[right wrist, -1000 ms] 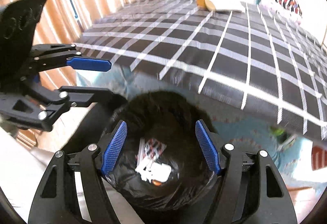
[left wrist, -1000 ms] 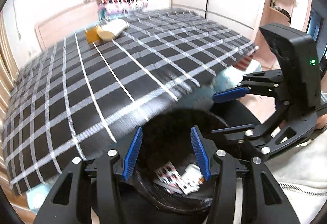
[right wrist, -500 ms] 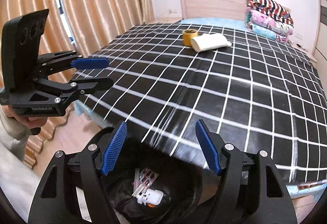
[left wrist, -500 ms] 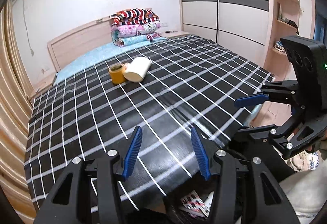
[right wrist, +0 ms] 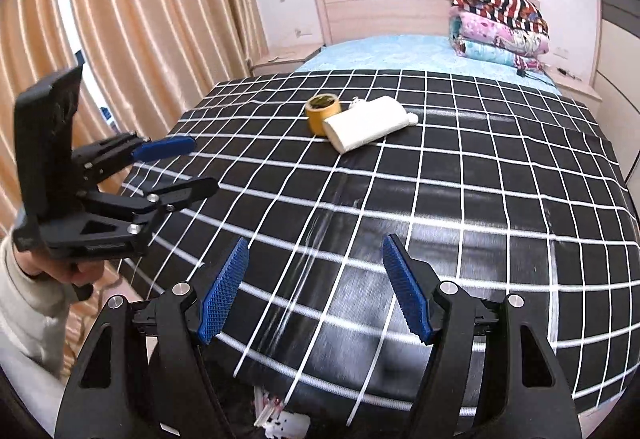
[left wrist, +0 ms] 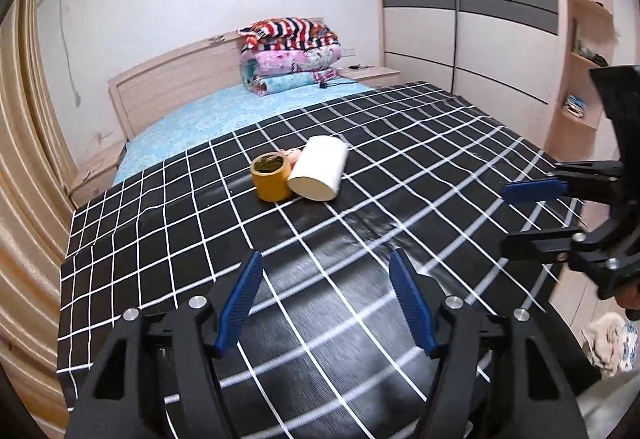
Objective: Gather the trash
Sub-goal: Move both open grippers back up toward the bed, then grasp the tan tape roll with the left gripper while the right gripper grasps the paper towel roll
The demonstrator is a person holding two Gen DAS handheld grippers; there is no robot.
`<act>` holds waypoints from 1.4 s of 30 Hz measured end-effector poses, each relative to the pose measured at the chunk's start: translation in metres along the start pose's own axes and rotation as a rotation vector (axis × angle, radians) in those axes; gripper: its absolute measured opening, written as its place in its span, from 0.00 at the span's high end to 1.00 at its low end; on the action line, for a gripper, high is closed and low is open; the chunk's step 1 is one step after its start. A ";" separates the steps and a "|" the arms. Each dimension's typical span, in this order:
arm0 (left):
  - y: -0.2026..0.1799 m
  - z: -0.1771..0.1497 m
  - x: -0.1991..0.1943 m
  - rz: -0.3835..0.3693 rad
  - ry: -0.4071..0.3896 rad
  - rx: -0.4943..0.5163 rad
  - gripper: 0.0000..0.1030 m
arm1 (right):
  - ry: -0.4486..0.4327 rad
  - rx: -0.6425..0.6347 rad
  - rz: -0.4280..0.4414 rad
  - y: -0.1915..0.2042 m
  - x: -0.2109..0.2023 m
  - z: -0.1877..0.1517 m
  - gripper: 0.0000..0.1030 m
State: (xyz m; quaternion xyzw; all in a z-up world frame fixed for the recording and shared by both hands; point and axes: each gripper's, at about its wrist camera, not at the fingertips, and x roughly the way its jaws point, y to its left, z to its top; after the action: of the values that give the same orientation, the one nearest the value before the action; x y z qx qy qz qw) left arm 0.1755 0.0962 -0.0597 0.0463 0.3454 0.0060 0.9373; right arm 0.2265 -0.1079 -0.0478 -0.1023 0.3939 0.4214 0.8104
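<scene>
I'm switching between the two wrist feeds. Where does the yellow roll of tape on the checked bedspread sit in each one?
Left wrist view: the yellow roll of tape stands upright a little left of centre, touching the left side of the white paper roll.
Right wrist view: the tape is in the upper middle, again just left of the white roll.
Shared landmark: the stack of folded striped and pink blankets by the headboard.

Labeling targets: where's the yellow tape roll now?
Both wrist views: yellow tape roll stands mid-bed on the checked blanket, touching the white paper roll's left side.
</scene>
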 end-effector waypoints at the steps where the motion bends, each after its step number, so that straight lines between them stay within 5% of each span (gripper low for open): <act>1: 0.003 0.002 0.005 0.000 0.000 -0.004 0.39 | 0.000 0.011 -0.005 -0.003 0.004 0.005 0.33; 25: 0.064 0.059 0.114 0.057 0.048 -0.100 0.39 | 0.100 0.333 0.026 -0.068 0.126 0.112 0.33; 42: 0.064 0.072 0.158 0.075 0.081 -0.063 0.39 | 0.113 0.384 -0.067 -0.077 0.168 0.113 0.33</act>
State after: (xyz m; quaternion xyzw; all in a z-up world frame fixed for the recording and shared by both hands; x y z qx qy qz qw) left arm 0.3442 0.1609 -0.1016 0.0295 0.3808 0.0538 0.9226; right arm 0.4039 0.0016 -0.1062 0.0175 0.5083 0.3048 0.8052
